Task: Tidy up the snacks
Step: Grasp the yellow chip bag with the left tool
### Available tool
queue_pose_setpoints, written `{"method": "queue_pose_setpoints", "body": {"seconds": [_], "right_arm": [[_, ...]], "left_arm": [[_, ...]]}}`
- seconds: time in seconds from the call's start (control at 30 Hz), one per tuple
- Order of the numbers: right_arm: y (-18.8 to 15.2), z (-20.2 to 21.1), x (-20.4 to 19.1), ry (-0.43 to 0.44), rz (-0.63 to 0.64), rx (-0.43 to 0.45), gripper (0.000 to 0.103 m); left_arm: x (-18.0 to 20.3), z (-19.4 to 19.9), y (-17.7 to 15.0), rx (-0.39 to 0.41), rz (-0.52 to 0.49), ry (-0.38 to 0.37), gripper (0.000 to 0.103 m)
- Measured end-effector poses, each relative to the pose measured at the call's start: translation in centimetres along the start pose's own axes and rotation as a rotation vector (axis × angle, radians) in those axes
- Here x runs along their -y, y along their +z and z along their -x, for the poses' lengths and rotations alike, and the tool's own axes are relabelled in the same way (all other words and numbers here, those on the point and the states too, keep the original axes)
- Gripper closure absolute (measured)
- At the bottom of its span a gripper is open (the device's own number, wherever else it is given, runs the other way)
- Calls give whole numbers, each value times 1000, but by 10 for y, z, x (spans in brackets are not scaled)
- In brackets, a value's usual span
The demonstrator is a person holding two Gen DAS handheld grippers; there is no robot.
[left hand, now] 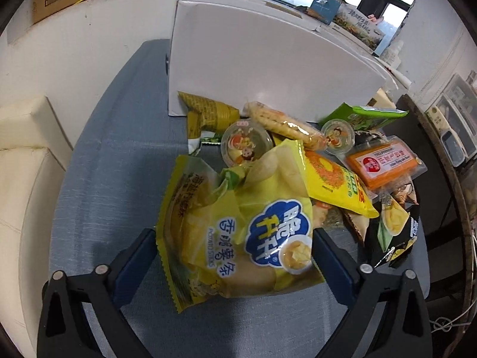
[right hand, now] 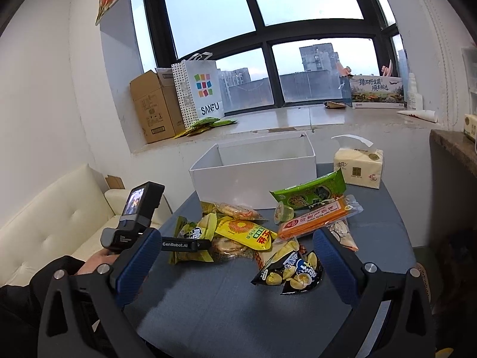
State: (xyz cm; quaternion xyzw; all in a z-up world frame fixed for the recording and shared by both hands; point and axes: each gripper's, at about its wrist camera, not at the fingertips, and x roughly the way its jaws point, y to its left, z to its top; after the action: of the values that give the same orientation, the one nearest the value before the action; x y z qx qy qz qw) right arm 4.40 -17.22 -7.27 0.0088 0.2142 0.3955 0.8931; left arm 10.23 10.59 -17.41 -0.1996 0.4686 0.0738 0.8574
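A pile of snacks lies on the blue-grey table (left hand: 119, 164) in front of an open white box (left hand: 268, 68). My left gripper (left hand: 235, 247) is open, its jaws on either side of a large yellow potato-stick bag (left hand: 238, 226) without pressing it. Behind lie two jelly cups (left hand: 246, 144), a cracker pack (left hand: 286, 125), a yellow sunflower-seed bag (left hand: 334, 185), an orange pack (left hand: 384, 161) and a green bag (left hand: 363, 116). My right gripper (right hand: 235, 256) is open and empty, above the table near a black chip bag (right hand: 292, 271). The left gripper (right hand: 184, 244) shows at the pile's left.
The white box (right hand: 253, 167) stands empty at the table's far side, under the window sill. A tissue pack (right hand: 359, 165) sits at the far right. A cream sofa (right hand: 53, 217) is left of the table. Cardboard boxes (right hand: 152, 107) and a paper bag (right hand: 202, 89) stand on the sill.
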Motion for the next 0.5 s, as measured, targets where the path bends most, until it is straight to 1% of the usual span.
{"method": "queue_pose_setpoints", "body": {"seconds": [0.07, 0.1, 0.2, 0.27, 0.5], "right_arm": [[-1, 0, -1, 1, 4, -3, 0], [0, -1, 0, 1, 4, -4, 0], [-1, -3, 0, -2, 0, -12, 0], [-2, -4, 1, 0, -1, -14, 0], [-4, -16, 10, 5, -52, -39, 0]], "left_arm": [[-1, 2, -1, 6, -7, -4, 13], [-1, 5, -2, 17, -12, -24, 21], [-4, 15, -4, 21, -12, -45, 26], [-7, 30, -9, 60, -18, -93, 27], [-9, 84, -22, 196, -50, -115, 27]]}}
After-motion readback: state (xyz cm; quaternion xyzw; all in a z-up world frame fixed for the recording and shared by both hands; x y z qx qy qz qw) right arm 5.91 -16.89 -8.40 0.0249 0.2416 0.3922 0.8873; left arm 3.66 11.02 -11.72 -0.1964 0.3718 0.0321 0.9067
